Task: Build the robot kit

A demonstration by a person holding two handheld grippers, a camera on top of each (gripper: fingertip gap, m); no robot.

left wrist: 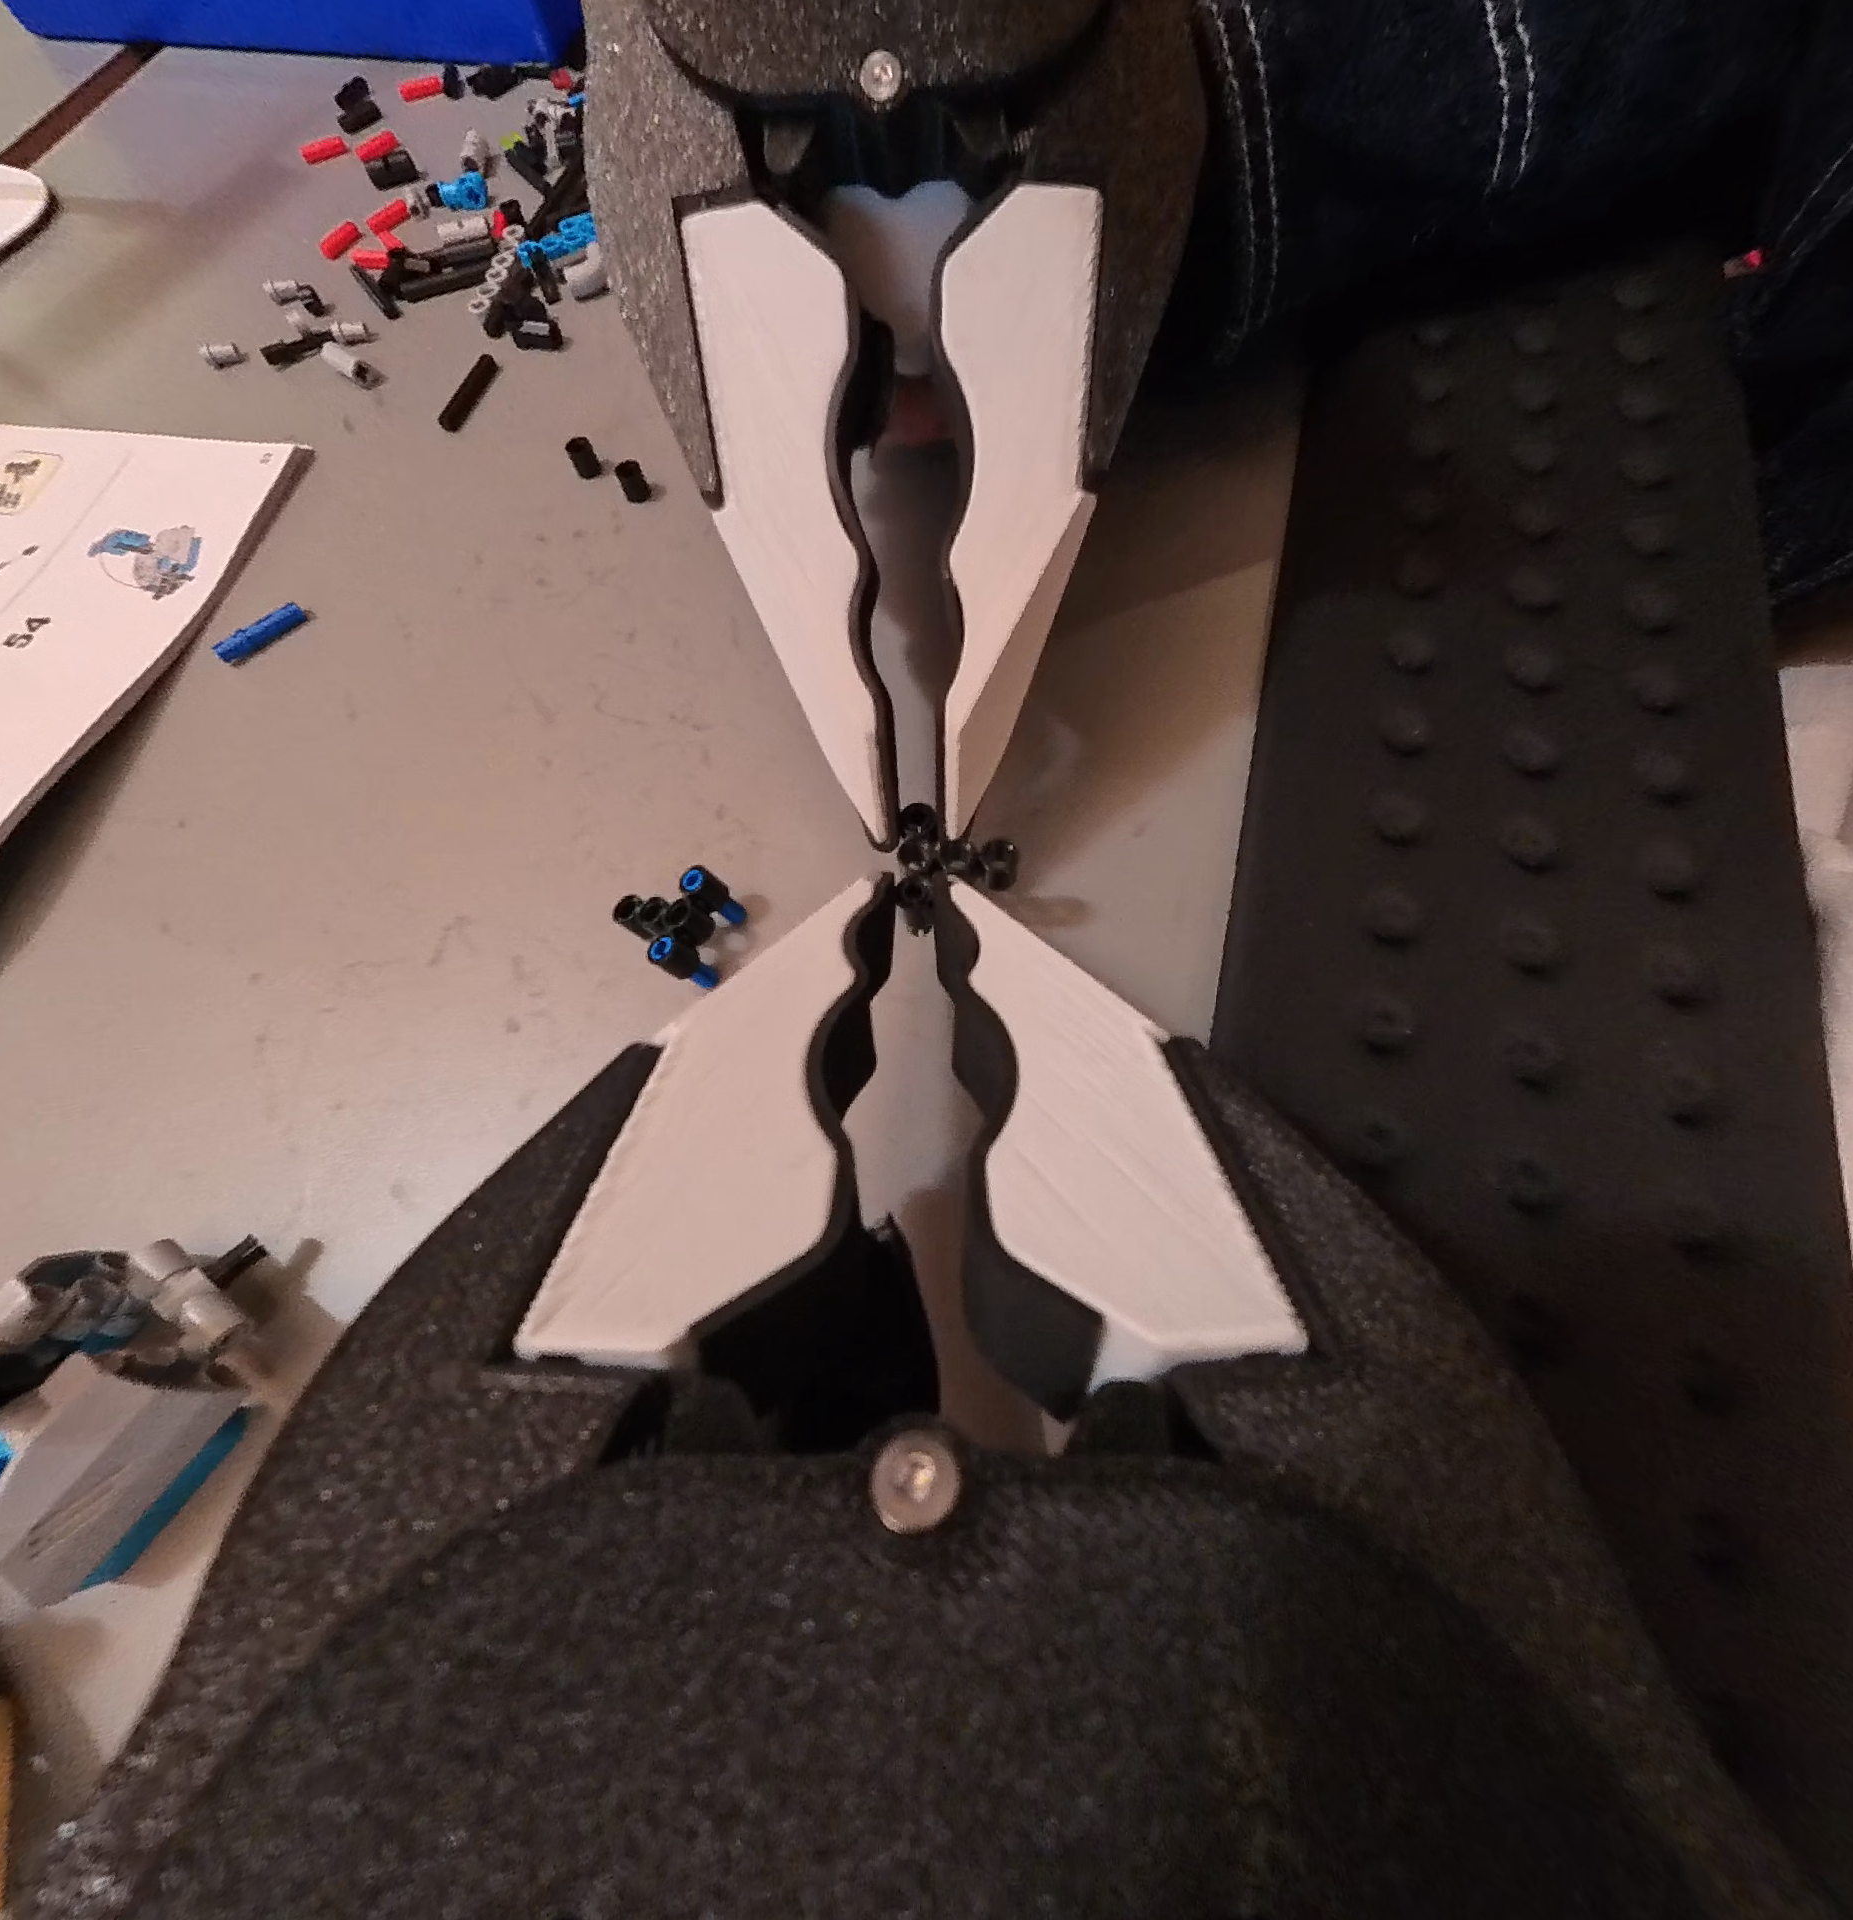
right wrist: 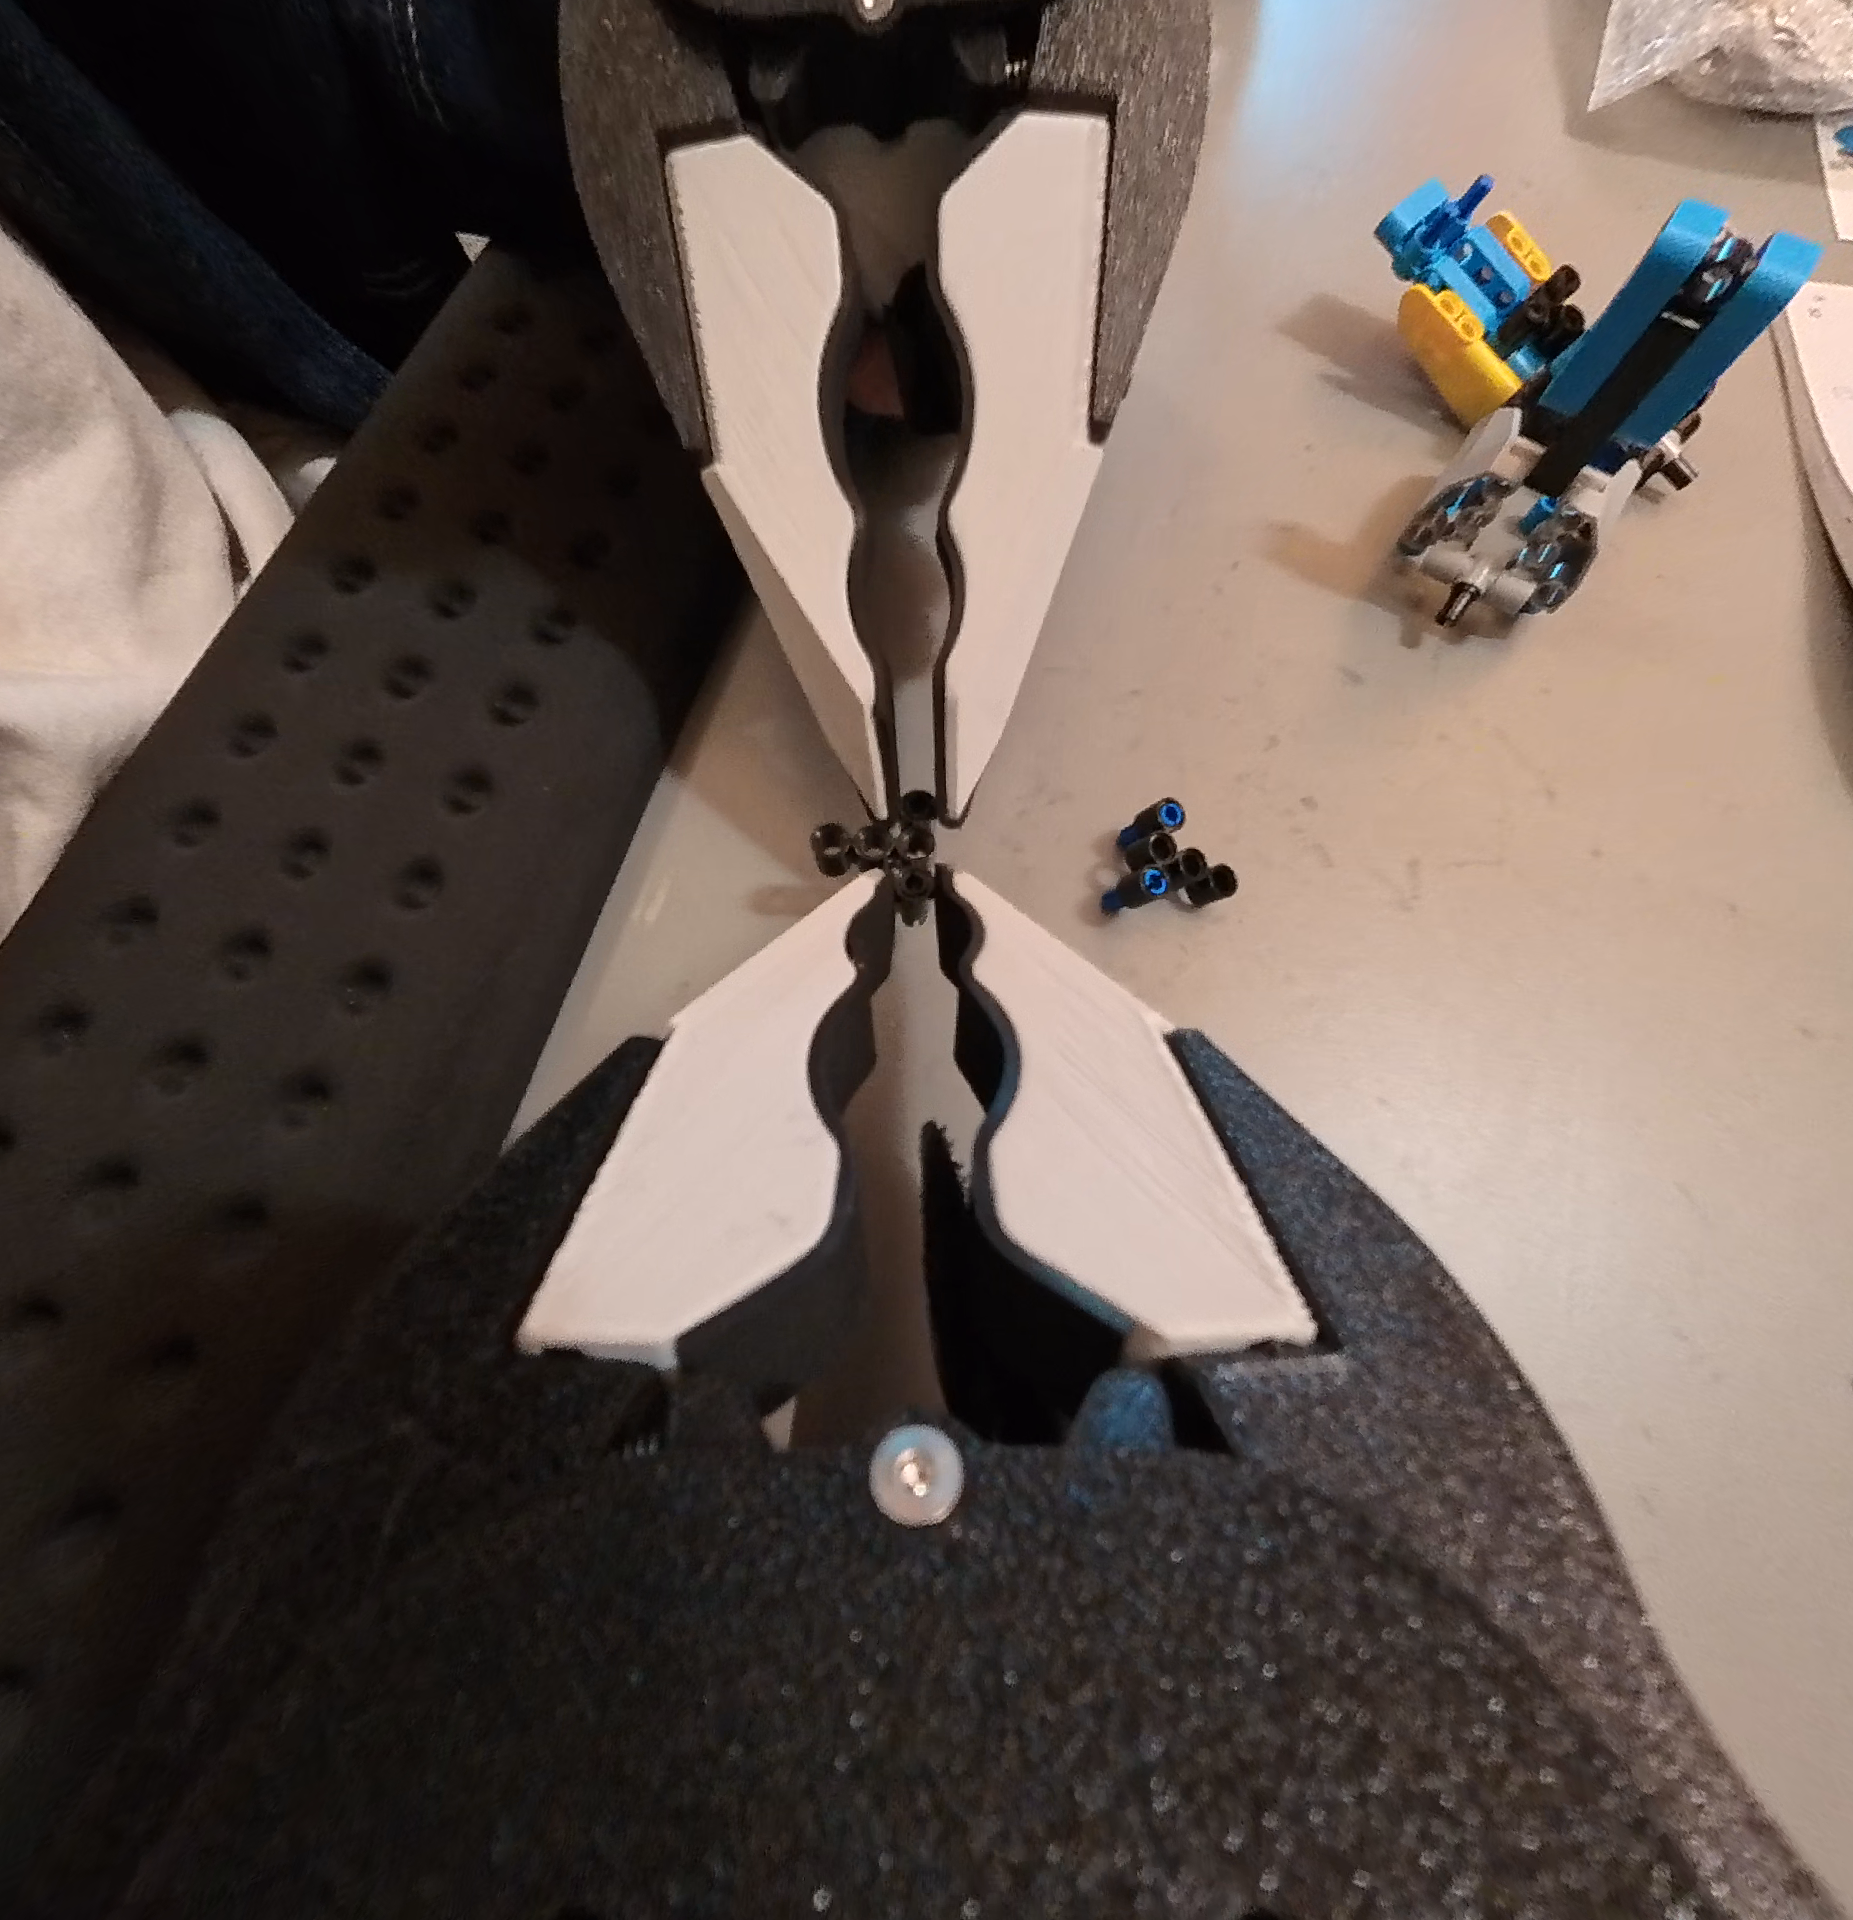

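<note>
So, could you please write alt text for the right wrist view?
Two white tongs, the right tongs near and the left tongs opposite, meet tip to tip, both shut on a small black connector piece above a grey table.

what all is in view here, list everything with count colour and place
black connector piece: one, black, pinched between both grippers' tips above the table
pin cluster: one, black with blue pins, on the table beside the tips
loose parts pile: many, red, black, grey, blue, far table
instruction booklet: one, white, open
blue axle: one, beside the booklet
built model: one, blue, yellow, grey, standing
table: one, grey
studded mat: one, black, table edge
left gripper: white fingers, shut
right gripper: white fingers, shut
</note>
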